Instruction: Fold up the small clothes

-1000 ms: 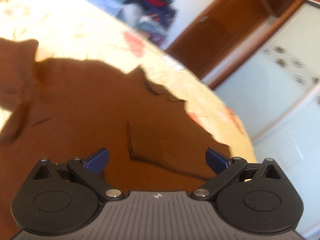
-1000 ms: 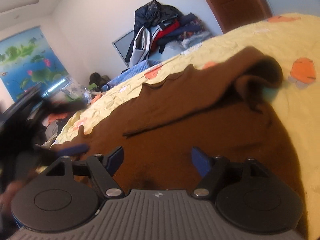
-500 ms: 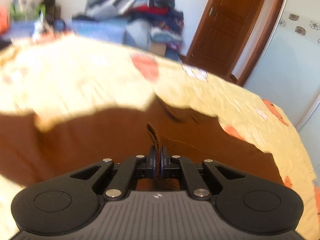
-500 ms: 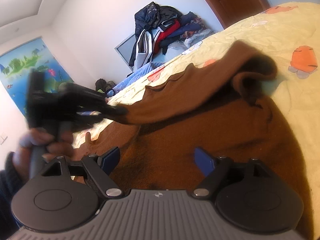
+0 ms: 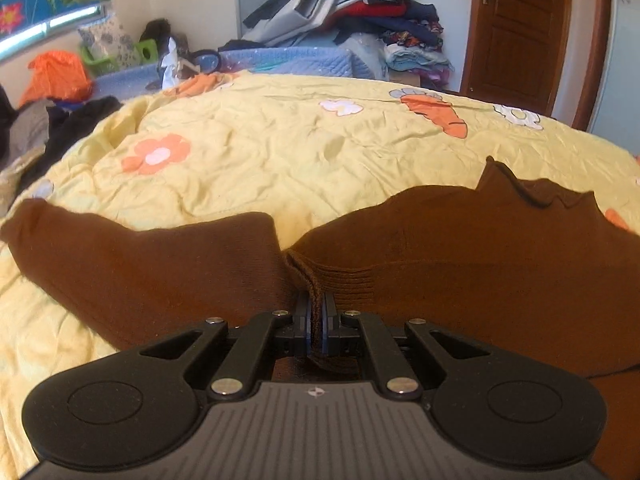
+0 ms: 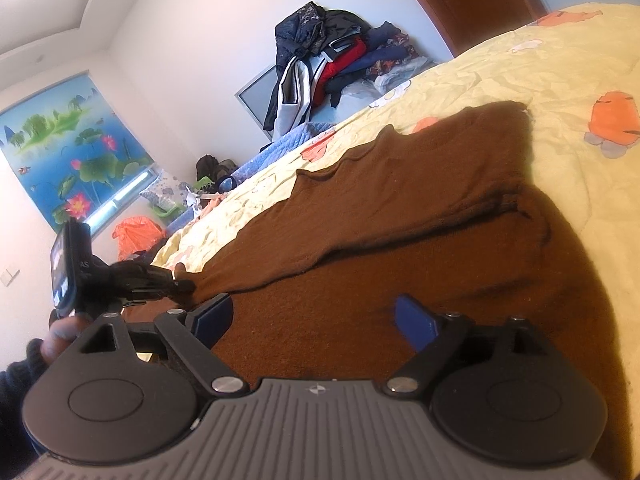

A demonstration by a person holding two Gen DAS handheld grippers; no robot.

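Note:
A brown knitted sweater [image 5: 460, 248] lies spread on the yellow flowered bedspread [image 5: 280, 148]. My left gripper [image 5: 317, 320] is shut on the ribbed cuff of a sleeve, which is pulled across the body of the garment. In the right wrist view the same sweater [image 6: 400, 240] fills the middle, its sleeve drawn taut toward the left gripper [image 6: 182, 284] held by a hand at the left. My right gripper [image 6: 312, 316] hovers over the brown cloth, its jaws opening, the blue pads apart with nothing pinched between them.
A heap of clothes [image 5: 352, 12] sits on a blue quilted pad beyond the bed. A wooden door [image 5: 516, 28] stands at the back right. Dark garments [image 5: 60, 124] and an orange bag [image 5: 56, 76] lie off the bed's left side.
The left gripper went from open to shut on the sleeve cuff, swung round and pulled the sleeve out flat across the sweater. The right gripper's jaws widened a little; it stayed in place.

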